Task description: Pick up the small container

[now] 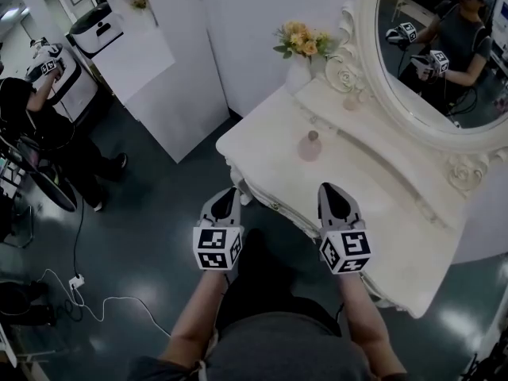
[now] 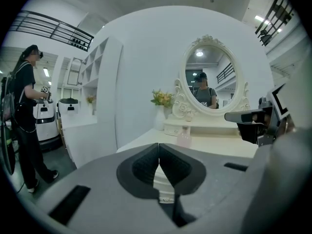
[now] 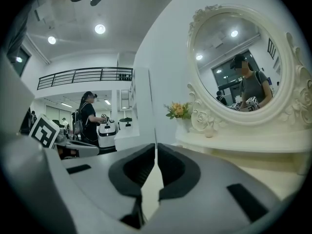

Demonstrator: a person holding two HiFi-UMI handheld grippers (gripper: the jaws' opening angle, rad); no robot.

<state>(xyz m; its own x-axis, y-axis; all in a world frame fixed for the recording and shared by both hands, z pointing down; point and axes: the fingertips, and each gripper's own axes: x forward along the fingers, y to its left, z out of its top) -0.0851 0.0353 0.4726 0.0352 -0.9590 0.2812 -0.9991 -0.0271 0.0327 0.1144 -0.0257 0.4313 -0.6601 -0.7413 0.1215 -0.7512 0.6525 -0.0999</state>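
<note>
A small pink container [image 1: 309,146] with a round cap stands on the white dressing table [image 1: 381,213], near its left end. In the left gripper view the pink container [image 2: 184,137] sits just beyond the jaw tips. My left gripper [image 1: 229,191] hovers at the table's front edge, shut and empty, short of the container. My right gripper [image 1: 329,188] is over the tabletop to the right of the container, jaws shut with nothing between them. A second small pinkish jar [image 1: 350,101] stands on the raised shelf under the mirror; the right gripper view shows this jar [image 3: 209,131] too.
An oval mirror [image 1: 444,62] with a carved frame backs the table. A white vase of yellow flowers [image 1: 300,44] stands at the shelf's left end. A white partition [image 1: 171,78] is left of the table. A person [image 1: 36,125] works at a machine far left; cables lie on the floor.
</note>
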